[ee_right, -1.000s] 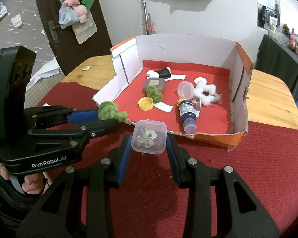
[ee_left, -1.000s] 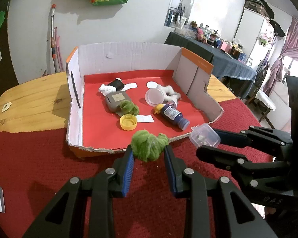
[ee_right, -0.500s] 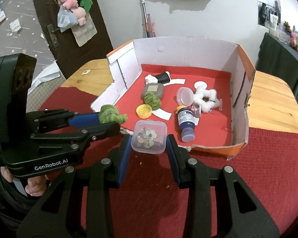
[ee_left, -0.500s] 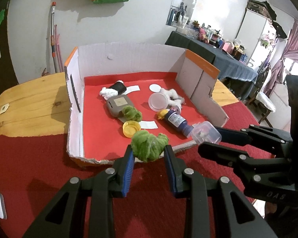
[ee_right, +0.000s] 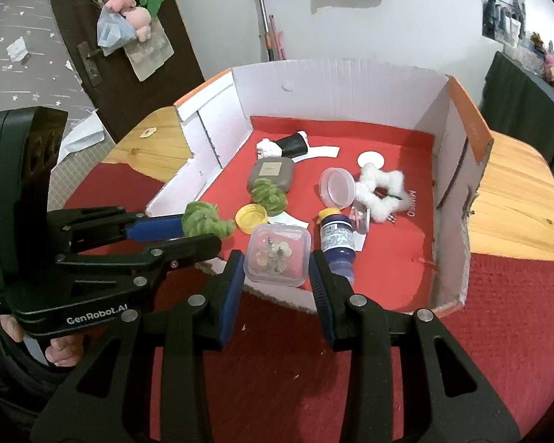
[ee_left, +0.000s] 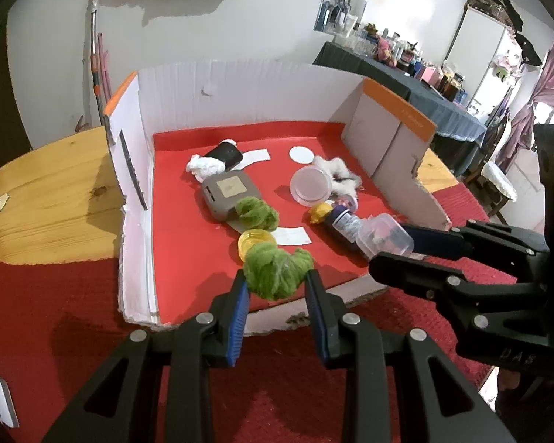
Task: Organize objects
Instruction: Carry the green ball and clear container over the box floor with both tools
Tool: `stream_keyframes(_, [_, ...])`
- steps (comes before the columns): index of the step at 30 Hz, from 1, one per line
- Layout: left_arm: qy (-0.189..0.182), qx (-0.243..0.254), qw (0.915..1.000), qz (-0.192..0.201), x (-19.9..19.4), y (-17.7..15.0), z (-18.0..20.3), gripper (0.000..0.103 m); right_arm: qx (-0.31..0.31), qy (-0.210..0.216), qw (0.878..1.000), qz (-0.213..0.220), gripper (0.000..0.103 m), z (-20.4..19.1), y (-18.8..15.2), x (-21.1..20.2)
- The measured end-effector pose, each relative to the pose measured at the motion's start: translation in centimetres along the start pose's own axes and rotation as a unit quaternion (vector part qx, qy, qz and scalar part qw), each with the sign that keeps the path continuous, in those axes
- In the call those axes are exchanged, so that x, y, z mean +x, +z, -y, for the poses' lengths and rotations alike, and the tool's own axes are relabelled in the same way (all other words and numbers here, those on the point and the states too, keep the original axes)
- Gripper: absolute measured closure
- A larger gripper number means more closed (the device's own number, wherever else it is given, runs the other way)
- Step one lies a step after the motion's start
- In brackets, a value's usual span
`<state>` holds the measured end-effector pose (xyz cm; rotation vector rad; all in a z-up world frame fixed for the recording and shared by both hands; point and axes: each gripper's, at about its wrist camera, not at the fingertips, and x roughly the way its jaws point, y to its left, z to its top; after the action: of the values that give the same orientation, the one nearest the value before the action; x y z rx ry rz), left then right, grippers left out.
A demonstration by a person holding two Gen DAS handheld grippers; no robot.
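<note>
Our left tongs (ee_left: 277, 288) pinch a green scrunchie (ee_left: 277, 271) over the front edge of the box (ee_left: 240, 99), just above a yellow cap (ee_left: 253, 240). Our right tongs (ee_right: 277, 269) pinch a clear case (ee_right: 277, 254) of small trinkets at the same low front wall, beside a blue bottle (ee_right: 338, 240). Inside on the red lining lie a second green scrunchie (ee_left: 256, 214), a grey case (ee_left: 227, 193) and a white scrunchie (ee_right: 382, 193). The box stands on the bench (ee_left: 55, 192).

Corrugated cardboard box (ee_left: 247, 92), fuzzy green scrunchie (ee_left: 277, 271)

Bright indoor light, sharp, fisheye-warped edges
</note>
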<state>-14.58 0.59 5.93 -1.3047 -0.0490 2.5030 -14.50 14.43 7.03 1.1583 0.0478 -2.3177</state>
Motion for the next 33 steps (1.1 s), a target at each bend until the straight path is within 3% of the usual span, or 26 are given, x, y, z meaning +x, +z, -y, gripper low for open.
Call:
stream_keyframes(17, [-0.009, 0.001, 0.9993, -0.038, 1.9, 0.1, -1.1, 0.071, 0.005, 0.013, 0.999, -0.037, 0.069, 0.8, 1.0, 2.8])
stream_keyframes(33, [-0.011, 0.002, 0.999, -0.043, 2.2, 0.0, -0.9, 0.071, 0.02, 0.019, 0.997, -0.073, 0.069, 1.7, 0.9, 5.0])
